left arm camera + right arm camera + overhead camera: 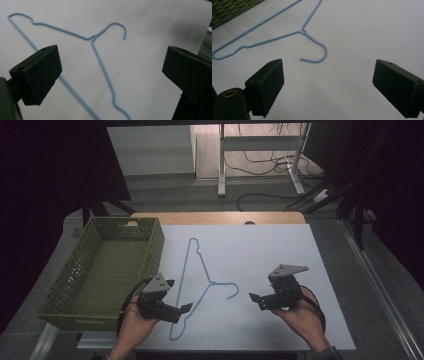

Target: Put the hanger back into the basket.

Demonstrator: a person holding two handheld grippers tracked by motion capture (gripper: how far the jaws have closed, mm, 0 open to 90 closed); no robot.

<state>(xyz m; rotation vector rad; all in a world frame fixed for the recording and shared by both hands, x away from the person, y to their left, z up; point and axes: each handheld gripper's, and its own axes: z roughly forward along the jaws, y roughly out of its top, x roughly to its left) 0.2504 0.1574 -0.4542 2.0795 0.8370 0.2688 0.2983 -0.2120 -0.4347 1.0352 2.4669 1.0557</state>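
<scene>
Hanger [200, 280] lies flat between both wide, empty claws: left claw [179, 296], right claw [256, 300].

The hanger [200, 285] looks like thin wire with a smooth, pale blue coating that has a slight sheen, its neck twisted where the hook begins. It lies on a matt white tabletop [270, 250] that looks smooth and even, with a strip of pale wood [215, 217] showing along its far edge, while the basket [107, 270] is olive-green plastic moulded in an open lattice with a dull finish. The left gripper [180, 295] and right gripper [257, 300] have matt black plastic jaws with hard, flat faces, and each carries a plain grey plate that looks dull rather than shiny.
</scene>
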